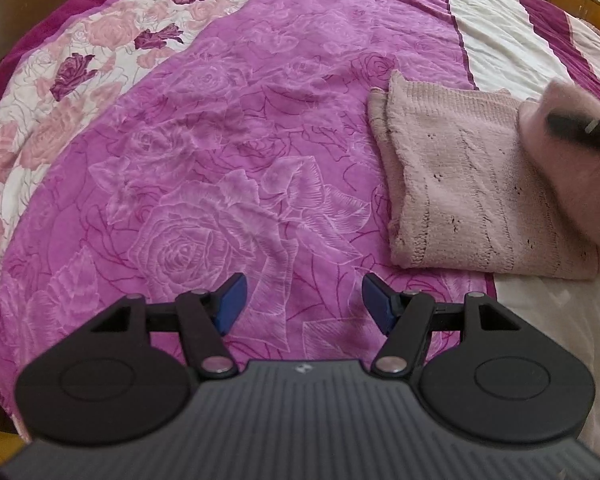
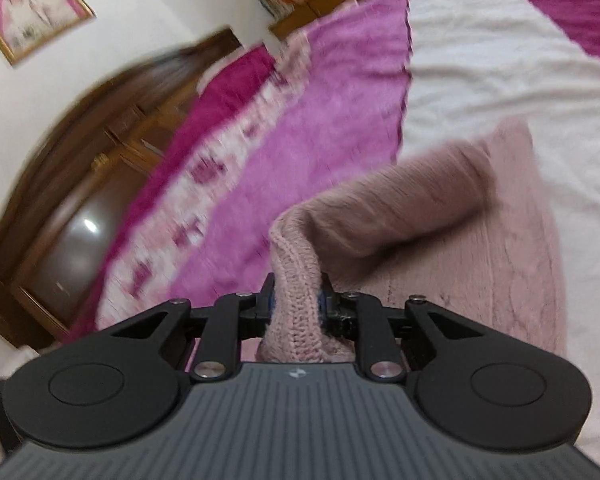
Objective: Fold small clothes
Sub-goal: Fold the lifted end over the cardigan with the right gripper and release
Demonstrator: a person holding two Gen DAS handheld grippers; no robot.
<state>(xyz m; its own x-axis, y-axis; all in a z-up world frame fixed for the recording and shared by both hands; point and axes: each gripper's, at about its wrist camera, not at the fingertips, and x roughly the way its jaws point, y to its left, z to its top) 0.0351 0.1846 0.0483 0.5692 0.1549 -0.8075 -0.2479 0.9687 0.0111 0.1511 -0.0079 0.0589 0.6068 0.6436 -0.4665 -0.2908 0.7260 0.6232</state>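
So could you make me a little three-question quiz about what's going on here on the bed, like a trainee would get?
1. True or false: the left gripper is clamped on the pink knitted sweater.
2. What does the right gripper hold between its fingers?
A. a fold of the pink knitted sweater
B. the purple rose blanket
C. nothing
3. Fill in: the sweater lies partly on the purple rose blanket and partly on the ____ sheet.

Key: 1 false, its jaws stand open over the blanket; 2 A; 3 white.
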